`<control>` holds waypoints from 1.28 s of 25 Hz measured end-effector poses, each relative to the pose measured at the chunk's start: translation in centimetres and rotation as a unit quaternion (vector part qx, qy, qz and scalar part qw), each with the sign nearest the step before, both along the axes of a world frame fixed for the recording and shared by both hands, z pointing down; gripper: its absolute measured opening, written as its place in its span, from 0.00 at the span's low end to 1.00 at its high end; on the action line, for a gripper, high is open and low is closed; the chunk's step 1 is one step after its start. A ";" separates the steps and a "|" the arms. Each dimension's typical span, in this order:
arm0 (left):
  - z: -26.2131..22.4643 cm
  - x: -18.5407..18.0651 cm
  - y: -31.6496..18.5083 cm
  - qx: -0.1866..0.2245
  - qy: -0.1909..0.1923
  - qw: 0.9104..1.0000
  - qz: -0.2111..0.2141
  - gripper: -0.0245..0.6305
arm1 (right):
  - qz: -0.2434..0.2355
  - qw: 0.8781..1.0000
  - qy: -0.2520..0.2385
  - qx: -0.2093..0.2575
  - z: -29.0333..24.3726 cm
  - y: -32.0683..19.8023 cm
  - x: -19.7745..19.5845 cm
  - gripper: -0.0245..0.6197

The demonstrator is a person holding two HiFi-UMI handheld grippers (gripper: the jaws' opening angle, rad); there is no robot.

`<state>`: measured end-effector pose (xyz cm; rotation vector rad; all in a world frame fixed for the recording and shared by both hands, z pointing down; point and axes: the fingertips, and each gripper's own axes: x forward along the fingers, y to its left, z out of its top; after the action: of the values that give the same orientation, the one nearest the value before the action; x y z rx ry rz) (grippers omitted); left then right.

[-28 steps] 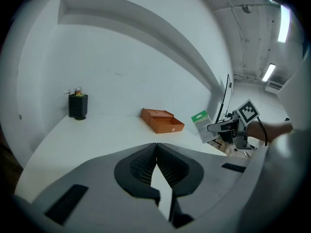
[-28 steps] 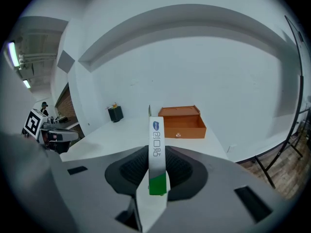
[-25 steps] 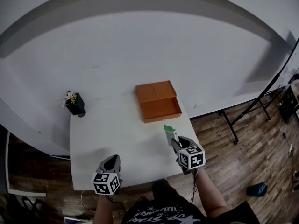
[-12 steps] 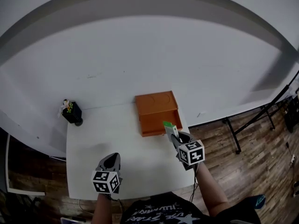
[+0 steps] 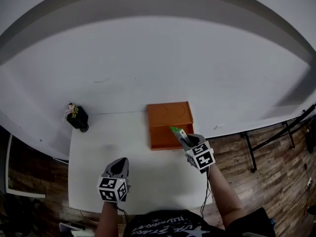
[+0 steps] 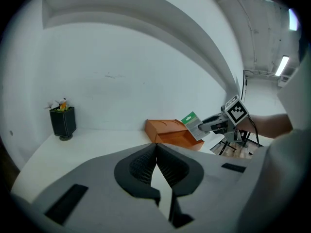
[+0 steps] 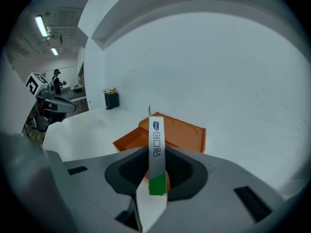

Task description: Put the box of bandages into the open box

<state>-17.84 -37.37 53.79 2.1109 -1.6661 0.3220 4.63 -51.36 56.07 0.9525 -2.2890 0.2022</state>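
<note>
Clamping the box of bandages (image 7: pixel 156 144) edgewise, our right gripper (image 5: pixel 183 140) holds it at the open orange box (image 5: pixel 163 132) just ahead of its fingers (image 7: pixel 188 171); release remains. Our left gripper (image 5: pixel 120 163) sits closed, empty.

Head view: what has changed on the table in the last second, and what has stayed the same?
The right gripper, shut on the box of bandages, moved forward to the near edge of the open orange box. Nothing was taken or let go. The left gripper stayed shut and empty over the near part of the table; the black pot kept its corner.
</note>
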 end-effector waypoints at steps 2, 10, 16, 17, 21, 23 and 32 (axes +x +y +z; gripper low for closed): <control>0.1 -0.1 -0.6 -0.002 -0.001 1.000 -0.005 0.07 | -0.014 1.000 0.015 -0.001 0.6 -0.9 -0.4 0.22; 0.4 -0.6 -2.6 -0.008 0.002 1.000 -0.026 0.07 | -0.096 0.988 0.117 -0.013 4.6 -2.5 -1.7 0.22; 1.1 -0.5 -3.3 -0.018 0.006 0.999 -0.036 0.07 | -0.137 0.980 0.139 -0.026 6.6 -3.0 -3.0 0.22; 1.1 -0.5 -3.3 -0.019 0.006 0.999 -0.037 0.07 | -0.144 0.979 0.142 -0.028 6.9 -2.9 -3.2 0.22; 1.5 -0.3 -3.3 -0.025 0.007 0.999 -0.042 0.07 | -0.158 0.975 0.156 -0.030 7.7 -3.1 -3.6 0.22; 1.8 -0.4 -3.1 -0.029 0.007 0.999 -0.043 0.07 | -0.158 0.974 0.157 -0.032 8.1 -3.3 -3.9 0.22; 2.2 -0.2 -2.7 -0.031 0.010 0.999 -0.037 0.07 | -0.152 0.974 0.168 -0.018 8.3 -3.8 -4.5 0.22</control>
<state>-18.06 -40.11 55.94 1.9964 -1.6965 0.3239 0.17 -55.14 64.40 0.5571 -2.0727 -0.0455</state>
